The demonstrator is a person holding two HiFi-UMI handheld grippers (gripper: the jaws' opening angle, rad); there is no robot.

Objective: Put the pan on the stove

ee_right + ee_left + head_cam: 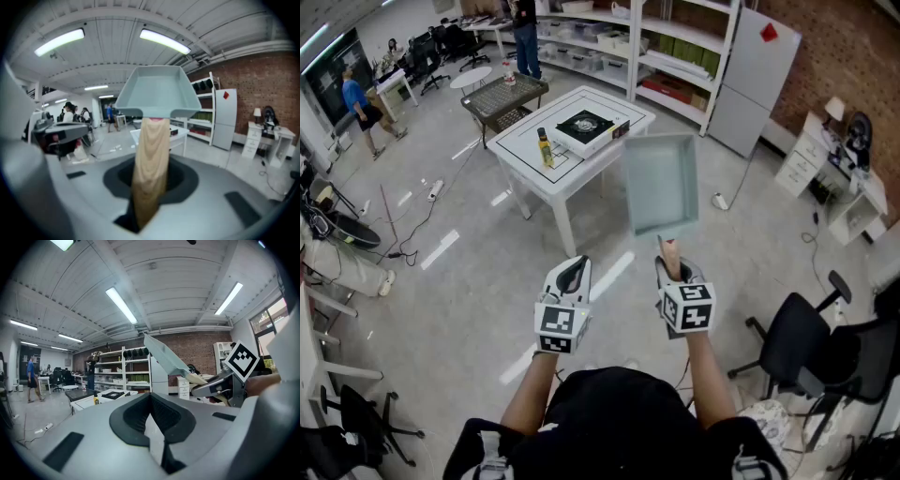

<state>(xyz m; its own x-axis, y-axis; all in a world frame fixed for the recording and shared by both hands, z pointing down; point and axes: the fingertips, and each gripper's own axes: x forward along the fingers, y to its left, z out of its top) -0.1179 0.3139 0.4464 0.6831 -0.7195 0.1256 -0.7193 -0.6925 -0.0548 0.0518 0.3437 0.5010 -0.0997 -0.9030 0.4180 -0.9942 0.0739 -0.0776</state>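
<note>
The right gripper (668, 255) clamps the square pan (659, 183) by its wooden handle (150, 164), held aloft and well apart from the stove (585, 126) at upper centre, while the left gripper (573, 269) is closed on nothing.

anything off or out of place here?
Nothing stands out. The right gripper holds the pan by its wooden handle, in the air, short of the table. The stove sits on the table, with a bottle upright beside it.

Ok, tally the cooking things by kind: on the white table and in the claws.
Pale green square pan with wooden handle: 1
White boxy gas stove with black burner: 1
Yellow bottle with dark cap: 1
Total: 3
</note>
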